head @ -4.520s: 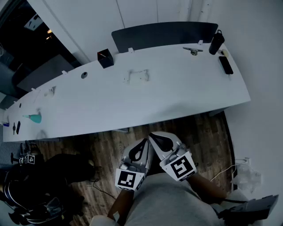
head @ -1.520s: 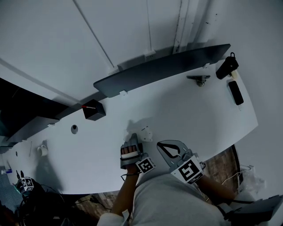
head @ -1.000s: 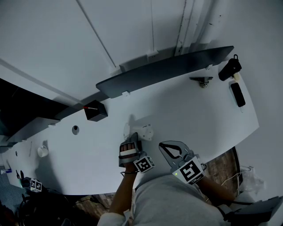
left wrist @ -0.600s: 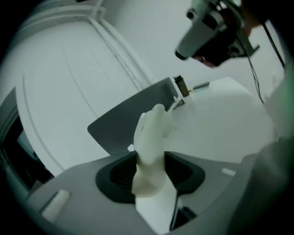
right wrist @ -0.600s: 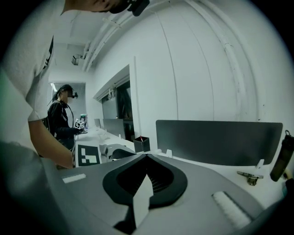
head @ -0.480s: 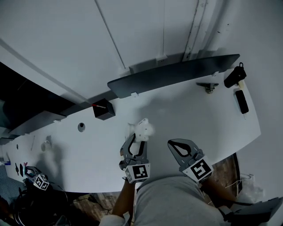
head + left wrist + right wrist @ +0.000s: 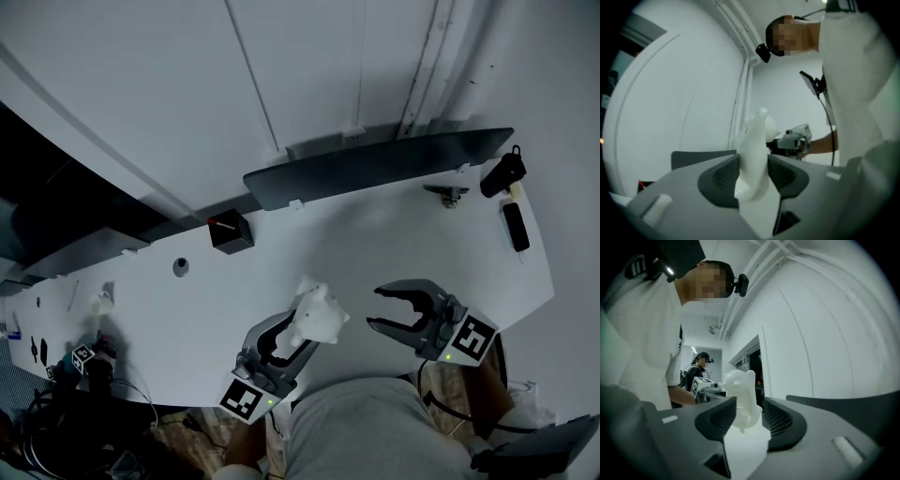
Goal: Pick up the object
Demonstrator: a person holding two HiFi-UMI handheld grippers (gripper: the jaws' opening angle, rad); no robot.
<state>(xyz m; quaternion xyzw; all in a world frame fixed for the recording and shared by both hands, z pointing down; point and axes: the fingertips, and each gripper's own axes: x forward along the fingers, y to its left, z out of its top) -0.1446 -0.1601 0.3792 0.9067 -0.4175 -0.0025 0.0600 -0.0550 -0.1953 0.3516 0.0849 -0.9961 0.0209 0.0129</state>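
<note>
L gripper (image 7: 298,339) clamping white figure (image 7: 316,314), maybe animal, R gripper (image 7: 375,307) just opening, empty, black box (image 7: 231,232) beyond

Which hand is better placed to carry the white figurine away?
Left. The left gripper, its jaws just closing, clamps the figurine; the right gripper, its jaws just opening, is empty and apart from it.

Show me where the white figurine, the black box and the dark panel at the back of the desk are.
white figurine (image 7: 317,317): head view, its body.
black box (image 7: 232,234): head view, its top.
dark panel (image 7: 375,165): head view, middle of its face.
</note>
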